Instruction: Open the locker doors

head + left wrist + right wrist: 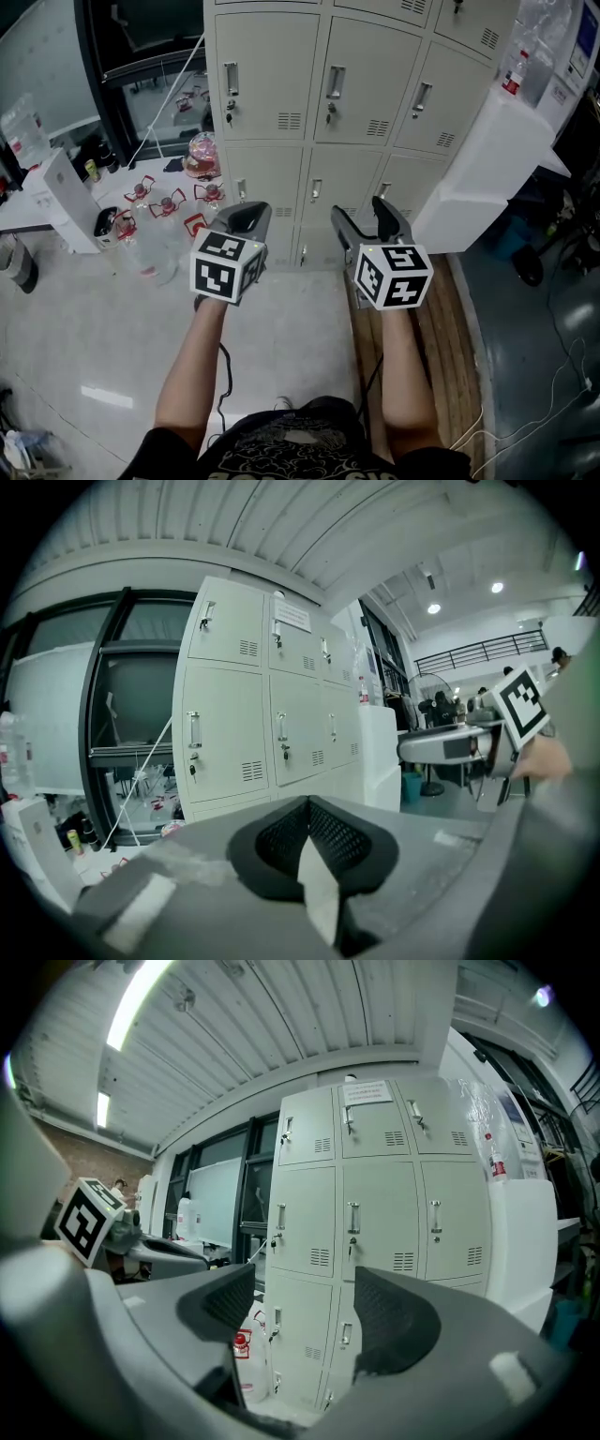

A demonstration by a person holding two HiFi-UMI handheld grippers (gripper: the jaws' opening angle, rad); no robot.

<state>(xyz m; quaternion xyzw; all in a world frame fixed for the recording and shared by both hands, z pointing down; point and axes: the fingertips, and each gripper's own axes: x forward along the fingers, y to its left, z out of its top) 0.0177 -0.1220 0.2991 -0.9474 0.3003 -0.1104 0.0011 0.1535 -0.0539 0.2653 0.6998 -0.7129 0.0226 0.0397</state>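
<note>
So the pale grey sheet-steel locker bank (272,56) stood at the far side of the floor. Every door in view was shut, and both tools were well short of it. The left tool (246,216) was closed, pads pressed together with nothing in them. The right tool (366,217) was spread wide and empty, aimed roughly at the middle column of doors.

My guess on handling: the doors looked like thin, stiff metal, so light and easy to swing once the latch lets go. The spot to grab would be the slim upright chrome pull handle (335,82) near each door's left edge, just above the small key lock (330,114). It's smooth metal, so a shallow bite could slide off. Closing squarely around the bar seemed safer. Keys hung in some of the locks, and whether any door was latched I couldn't tell.
</note>
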